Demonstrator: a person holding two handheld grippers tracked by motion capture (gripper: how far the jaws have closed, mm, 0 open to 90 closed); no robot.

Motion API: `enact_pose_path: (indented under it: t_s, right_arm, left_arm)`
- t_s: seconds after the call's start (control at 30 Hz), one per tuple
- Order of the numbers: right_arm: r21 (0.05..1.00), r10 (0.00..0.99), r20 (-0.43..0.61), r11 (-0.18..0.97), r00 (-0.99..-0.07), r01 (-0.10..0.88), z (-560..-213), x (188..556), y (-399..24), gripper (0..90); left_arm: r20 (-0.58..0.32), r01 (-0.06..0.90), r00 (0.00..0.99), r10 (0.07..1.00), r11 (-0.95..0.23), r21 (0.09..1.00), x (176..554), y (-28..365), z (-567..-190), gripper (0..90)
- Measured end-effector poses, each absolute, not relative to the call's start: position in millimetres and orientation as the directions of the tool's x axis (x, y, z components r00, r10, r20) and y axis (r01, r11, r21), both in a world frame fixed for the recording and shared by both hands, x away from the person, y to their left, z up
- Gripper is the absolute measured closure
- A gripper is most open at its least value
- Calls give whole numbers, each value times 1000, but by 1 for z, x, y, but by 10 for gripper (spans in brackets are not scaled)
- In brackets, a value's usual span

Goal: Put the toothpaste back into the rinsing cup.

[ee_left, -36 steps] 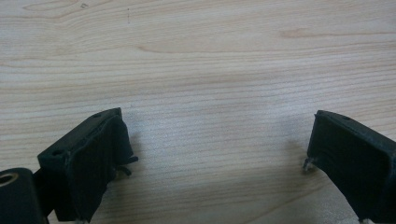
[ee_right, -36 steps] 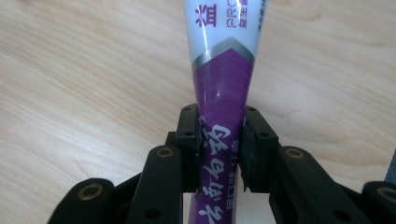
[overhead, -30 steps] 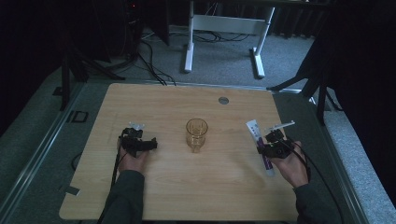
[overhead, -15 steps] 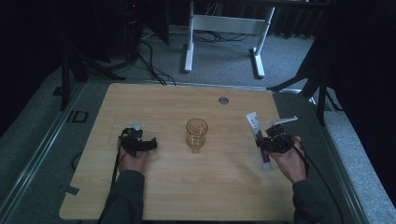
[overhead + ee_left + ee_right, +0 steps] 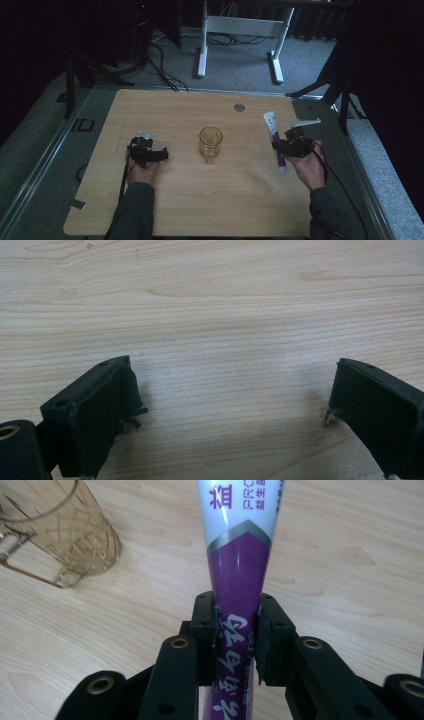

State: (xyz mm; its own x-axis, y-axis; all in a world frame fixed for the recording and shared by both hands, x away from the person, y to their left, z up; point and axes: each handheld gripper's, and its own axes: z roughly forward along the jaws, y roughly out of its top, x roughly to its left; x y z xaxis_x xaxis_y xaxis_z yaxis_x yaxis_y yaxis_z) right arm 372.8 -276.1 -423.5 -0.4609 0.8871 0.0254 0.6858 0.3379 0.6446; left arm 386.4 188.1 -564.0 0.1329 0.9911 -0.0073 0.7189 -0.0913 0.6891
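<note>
The right gripper [image 5: 235, 630] had just been closing its two black jaws, and now they pinched the purple part of the toothpaste tube [image 5: 240, 575] from both sides. A second before, the same jaws were a bit wider around it. The right hand [image 5: 307, 162] had only shifted a little along the tube. So the grab looked done, and I think the tube was ready to be lifted.

The tube lay flat on the right side of the wooden table [image 5: 200, 210], with its white end pointing away from the person. The amber glass mug [image 5: 210, 143] stood in the middle of the table, well apart from the tube. It may be where the tube was meant to go, but that is only a guess.

The left gripper [image 5: 230, 405] had kept still on the left side. Its jaws were spread wide, with only bare wood between them.

The tube had writing on it. On the white part there was a purple Chinese sign and the letters "PRC", cut off by the edge. On the purple part, white Chinese signs ran down under the jaws.
</note>
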Motion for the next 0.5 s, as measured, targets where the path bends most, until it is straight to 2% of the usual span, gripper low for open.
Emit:
enact_pose_path:
  t_s: [0.5]
  right_arm:
    - [699, 885, 38, 309, -464, 645, -410, 379, -268, 743]
  left_arm:
    - [-7, 719, 133, 991, -91, 689, 386, 188, -564, 42]
